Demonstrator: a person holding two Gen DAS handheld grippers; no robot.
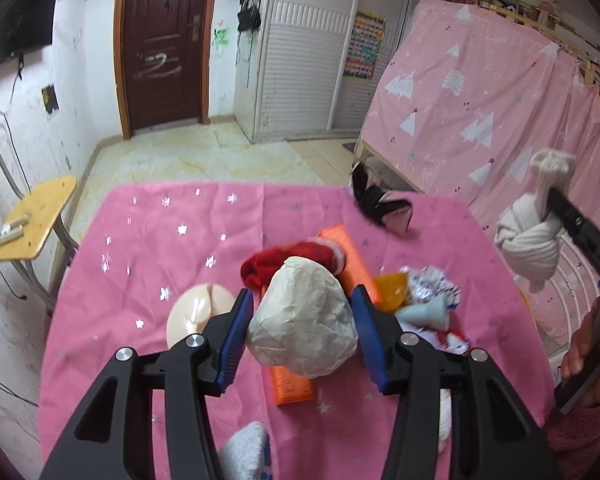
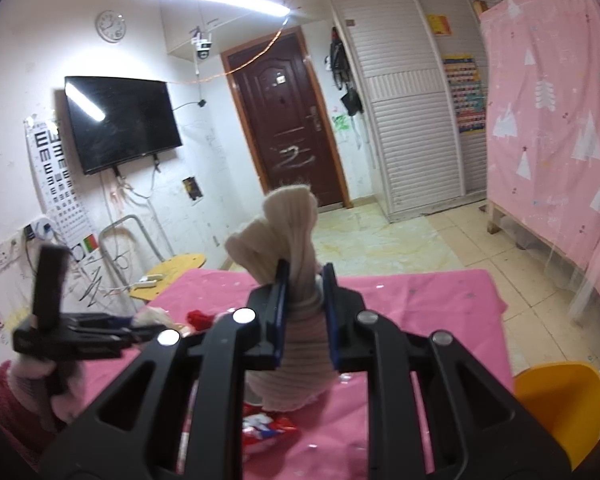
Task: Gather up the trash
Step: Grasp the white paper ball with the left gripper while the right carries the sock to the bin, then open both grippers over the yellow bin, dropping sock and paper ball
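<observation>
A crumpled white paper ball [image 1: 304, 320] sits between the blue pads of my left gripper [image 1: 303, 292], which is shut on it above the pink table [image 1: 160, 240]. Both pads touch its sides. My right gripper [image 2: 306, 268] is shut on a knotted beige ribbed sock [image 2: 288, 216] and holds it up off the table. In the left wrist view that sock [image 1: 528, 240] hangs at the right edge from the right gripper's fingers [image 1: 568, 208]. In the right wrist view the left gripper appears at the far left, blurred.
On the table lie an orange flat box [image 1: 348, 256], a red fuzzy cloth [image 1: 284, 258], a cream round lid [image 1: 196, 312], a yellow piece [image 1: 390, 288], crumpled wrappers [image 1: 436, 288] and a black-and-pink item [image 1: 380, 200]. A wooden stool [image 1: 40, 216] stands left, a yellow chair [image 2: 560, 400] right.
</observation>
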